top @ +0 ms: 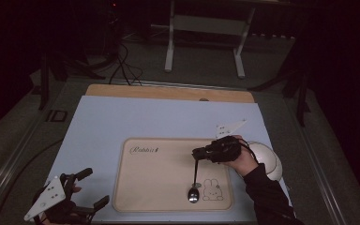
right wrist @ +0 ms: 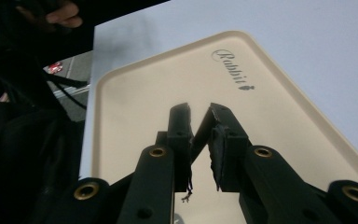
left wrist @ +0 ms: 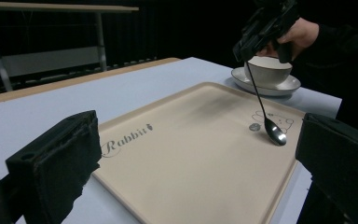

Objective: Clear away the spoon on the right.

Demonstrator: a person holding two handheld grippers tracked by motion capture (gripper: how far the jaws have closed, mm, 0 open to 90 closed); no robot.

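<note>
A metal spoon (top: 195, 180) stands steeply on the beige "Rabbit" tray (top: 159, 178), its bowl (left wrist: 275, 134) resting beside the printed rabbit. My right gripper (top: 198, 153) hovers over the tray's right part, around the top of the handle. In the right gripper view its jaws (right wrist: 199, 109) stand slightly apart in a narrow V, and the thin handle (right wrist: 198, 142) crosses the gap at a slant. My left gripper (top: 95, 187) rests at the table's front left corner, off the tray (left wrist: 191, 154), with wide-open jaws and nothing between them.
A white bowl on a saucer (top: 268, 159) sits just right of the tray, behind the right hand, also seen as the bowl (left wrist: 268, 70). A light blue mat (top: 122, 117) covers the table. A white frame stands on the floor beyond the far edge.
</note>
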